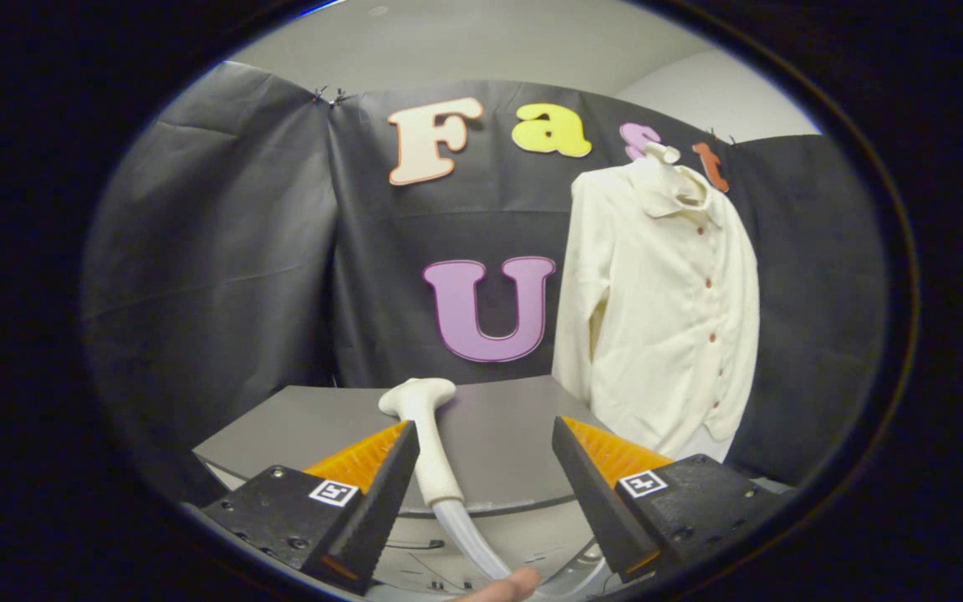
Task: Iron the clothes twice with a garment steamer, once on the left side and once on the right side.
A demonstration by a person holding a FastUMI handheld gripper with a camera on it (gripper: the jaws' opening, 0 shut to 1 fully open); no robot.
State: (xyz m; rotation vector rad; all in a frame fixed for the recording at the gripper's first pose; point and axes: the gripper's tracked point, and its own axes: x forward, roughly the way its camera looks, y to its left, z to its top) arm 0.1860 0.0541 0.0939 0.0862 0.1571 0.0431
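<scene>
**Steamer lying between spread jaws, shirt hung beyond**

The gripper (486,468) is held with jaws spread wide, pinching nothing. The garment steamer (427,435) is laid on the grey tabletop (506,435), just beside the left jaw, its hose (469,539) trailing over the near edge. A cream shirt (661,309) is hung upright past the tabletop's far right corner.
</scene>
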